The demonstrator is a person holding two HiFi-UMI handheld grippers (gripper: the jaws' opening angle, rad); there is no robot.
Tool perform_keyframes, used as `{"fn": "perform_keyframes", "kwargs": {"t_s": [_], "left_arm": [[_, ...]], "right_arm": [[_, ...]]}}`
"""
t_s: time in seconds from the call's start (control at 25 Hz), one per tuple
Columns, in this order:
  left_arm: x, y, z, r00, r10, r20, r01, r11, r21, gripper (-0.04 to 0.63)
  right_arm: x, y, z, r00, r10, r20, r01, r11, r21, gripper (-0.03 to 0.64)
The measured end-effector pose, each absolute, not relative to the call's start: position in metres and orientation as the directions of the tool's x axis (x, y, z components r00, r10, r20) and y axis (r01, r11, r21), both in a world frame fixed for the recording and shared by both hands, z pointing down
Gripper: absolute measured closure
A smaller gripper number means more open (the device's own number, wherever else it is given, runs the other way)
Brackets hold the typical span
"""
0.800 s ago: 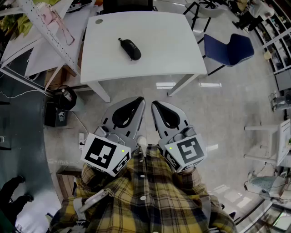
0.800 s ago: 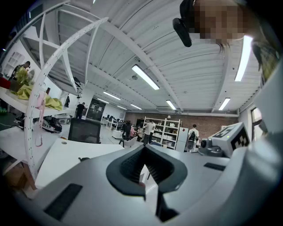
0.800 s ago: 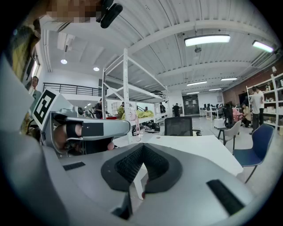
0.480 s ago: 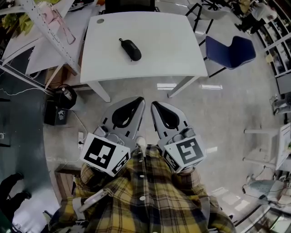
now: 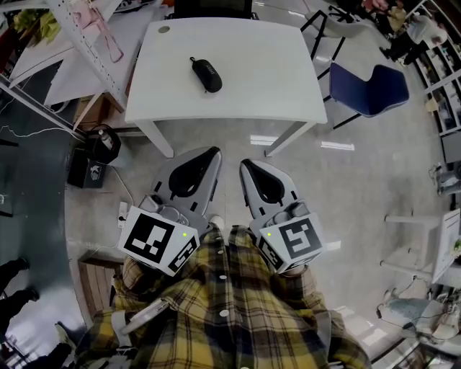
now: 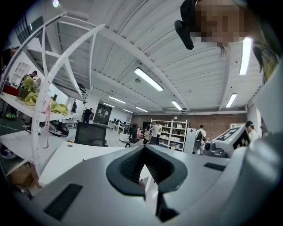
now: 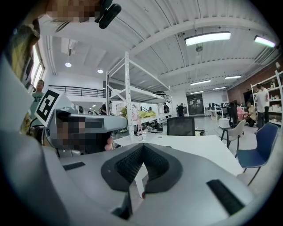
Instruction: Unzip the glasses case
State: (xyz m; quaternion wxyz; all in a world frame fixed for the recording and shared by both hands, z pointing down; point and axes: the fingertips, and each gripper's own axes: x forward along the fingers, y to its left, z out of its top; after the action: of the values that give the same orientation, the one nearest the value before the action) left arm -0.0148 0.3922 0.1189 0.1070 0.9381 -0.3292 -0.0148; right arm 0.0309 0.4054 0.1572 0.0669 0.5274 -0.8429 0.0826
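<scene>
The black glasses case (image 5: pixel 206 74) lies zipped on the white table (image 5: pixel 238 86), toward its far left part. Both grippers are held low in front of the person's plaid shirt, well short of the table's near edge. The left gripper (image 5: pixel 214 151) is shut with nothing between its jaws. Beside it, the right gripper (image 5: pixel 243 164) is also shut and empty. In the left gripper view the closed left gripper (image 6: pixel 143 148) points level at the table (image 6: pixel 66 159). In the right gripper view the right gripper (image 7: pixel 142 147) has its tips together. The case shows in neither gripper view.
A blue chair (image 5: pixel 371 85) stands right of the table. A white perforated rack (image 5: pixel 86 43) leans at the left, with a black device (image 5: pixel 101 148) on the floor below it. A black office chair (image 5: pixel 212 7) sits behind the table. A small round mark (image 5: pixel 164 30) is at the table's far left corner.
The left gripper has shifted to the left, away from the right gripper. The right gripper has kept its place, and the case lies where it was.
</scene>
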Motion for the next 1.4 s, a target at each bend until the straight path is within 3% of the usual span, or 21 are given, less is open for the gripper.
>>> {"fn": "perform_keyframes", "kwargs": {"t_s": [0.32,0.8,1.4], "left_arm": [[-0.016,0.377,0.120,0.740,-0.670,0.053,-0.665,-0.718,0.205,0.588],[-0.052,0.259,0.134,0.763,-0.644,0.052,-0.639,-0.740,0.211,0.588],[-0.090,0.080,0.155,0.880,-0.458,0.127,-0.475,-0.850,0.228,0.588]], "right_arm": [[0.041,0.397,0.164,-0.464,-0.860,0.212,-0.886,0.457,-0.086,0.618],[-0.002,0.283,0.179,-0.436,-0.867,0.242,-0.898,0.435,-0.061,0.618],[-0.020,0.113,0.191,-0.182,-0.928,0.325,-0.982,0.157,-0.103,0.618]]}}
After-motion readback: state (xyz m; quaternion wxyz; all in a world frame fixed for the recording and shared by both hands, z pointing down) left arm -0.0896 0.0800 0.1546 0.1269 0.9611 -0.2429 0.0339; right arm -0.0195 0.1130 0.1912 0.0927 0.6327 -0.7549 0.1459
